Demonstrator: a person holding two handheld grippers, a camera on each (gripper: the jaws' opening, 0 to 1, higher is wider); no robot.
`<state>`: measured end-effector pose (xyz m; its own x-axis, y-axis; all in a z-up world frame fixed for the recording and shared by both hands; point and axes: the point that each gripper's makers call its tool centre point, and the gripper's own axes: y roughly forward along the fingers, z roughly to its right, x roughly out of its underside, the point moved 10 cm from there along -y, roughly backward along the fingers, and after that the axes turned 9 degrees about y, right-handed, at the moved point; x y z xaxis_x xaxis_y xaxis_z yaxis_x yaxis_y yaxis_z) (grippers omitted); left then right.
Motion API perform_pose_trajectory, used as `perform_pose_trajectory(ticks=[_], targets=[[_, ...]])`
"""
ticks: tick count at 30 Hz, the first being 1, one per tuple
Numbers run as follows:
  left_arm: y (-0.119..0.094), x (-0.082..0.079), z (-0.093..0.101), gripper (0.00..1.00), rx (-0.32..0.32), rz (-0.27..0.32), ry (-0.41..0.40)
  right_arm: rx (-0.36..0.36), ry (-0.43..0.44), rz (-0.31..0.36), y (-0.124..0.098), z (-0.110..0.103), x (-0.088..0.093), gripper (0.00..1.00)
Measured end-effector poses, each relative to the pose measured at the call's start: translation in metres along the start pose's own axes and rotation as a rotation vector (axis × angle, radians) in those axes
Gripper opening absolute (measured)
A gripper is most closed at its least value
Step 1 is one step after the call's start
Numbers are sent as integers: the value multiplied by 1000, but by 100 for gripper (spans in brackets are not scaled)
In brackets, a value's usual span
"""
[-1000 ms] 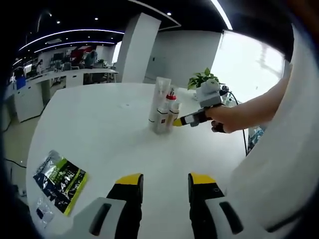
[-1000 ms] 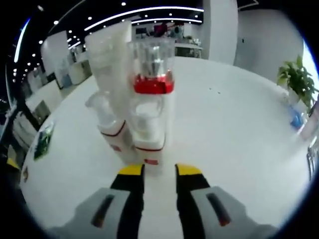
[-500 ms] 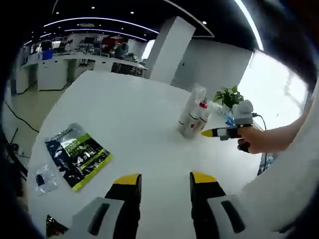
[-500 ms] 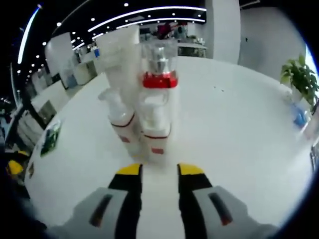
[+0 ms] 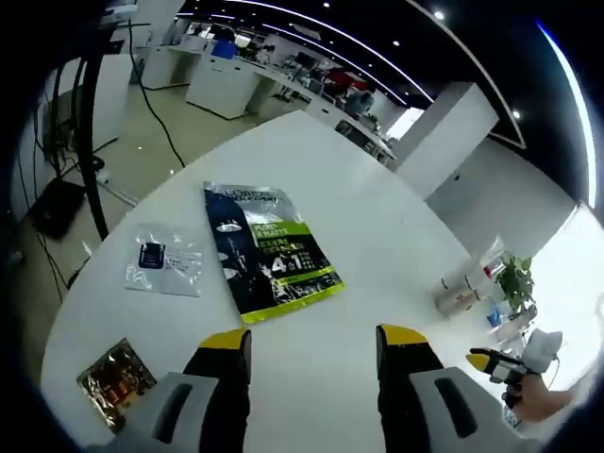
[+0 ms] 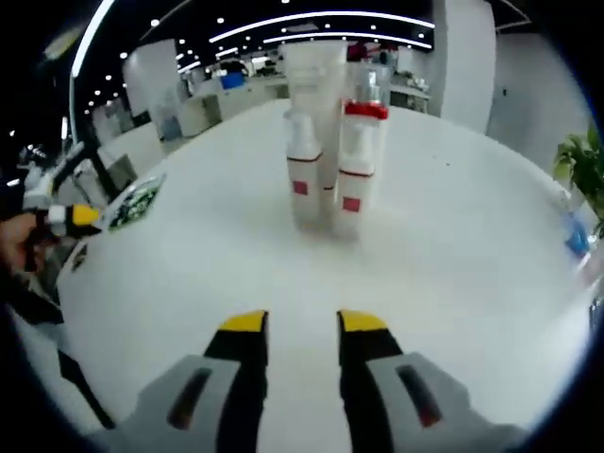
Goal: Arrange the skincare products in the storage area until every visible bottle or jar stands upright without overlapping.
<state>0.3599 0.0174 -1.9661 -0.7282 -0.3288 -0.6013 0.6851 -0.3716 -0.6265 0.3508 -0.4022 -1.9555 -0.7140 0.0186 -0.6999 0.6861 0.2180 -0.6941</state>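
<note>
Skincare bottles stand upright in a tight cluster on the round white worktop (image 6: 453, 283), straight ahead of the right hand-held gripper (image 6: 293, 324) and well clear of its tips: a white bottle with a red band on its label (image 6: 304, 175), a clear bottle with a red collar under a see-through cap (image 6: 357, 168), and behind them a tall pale tube (image 6: 319, 85) whose lower part they hide. They press so close that whether they touch cannot be told, and the labels are too blurred to read. That hand-held gripper's yellow-tipped jaws stand a little apart with nothing between them. The left hand-held gripper (image 5: 311, 338) is likewise parted and empty above the worktop; just beyond its tips lies a flat dark sachet with green and white print (image 5: 267, 250), ahead and to its left a small clear packet with a dark square inside (image 5: 163, 263), and beside its left jaw a small gold foil packet (image 5: 115, 372), partly cut off. In the left gripper view the bottle cluster is tiny, far ahead to the right.
</note>
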Motion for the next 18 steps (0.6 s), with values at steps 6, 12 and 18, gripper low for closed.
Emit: perform_pose_trajectory(ticks=[6, 12, 18], targets=[[8, -1, -8, 48, -24, 9, -76, 23, -8, 0, -11, 8, 7, 27], [13, -5, -8, 36, -32, 27, -121, 48, -7, -16, -18, 16, 16, 27], [15, -5, -13, 18, -77, 20, -165, 74, 3, -19, -28, 24, 23, 27]])
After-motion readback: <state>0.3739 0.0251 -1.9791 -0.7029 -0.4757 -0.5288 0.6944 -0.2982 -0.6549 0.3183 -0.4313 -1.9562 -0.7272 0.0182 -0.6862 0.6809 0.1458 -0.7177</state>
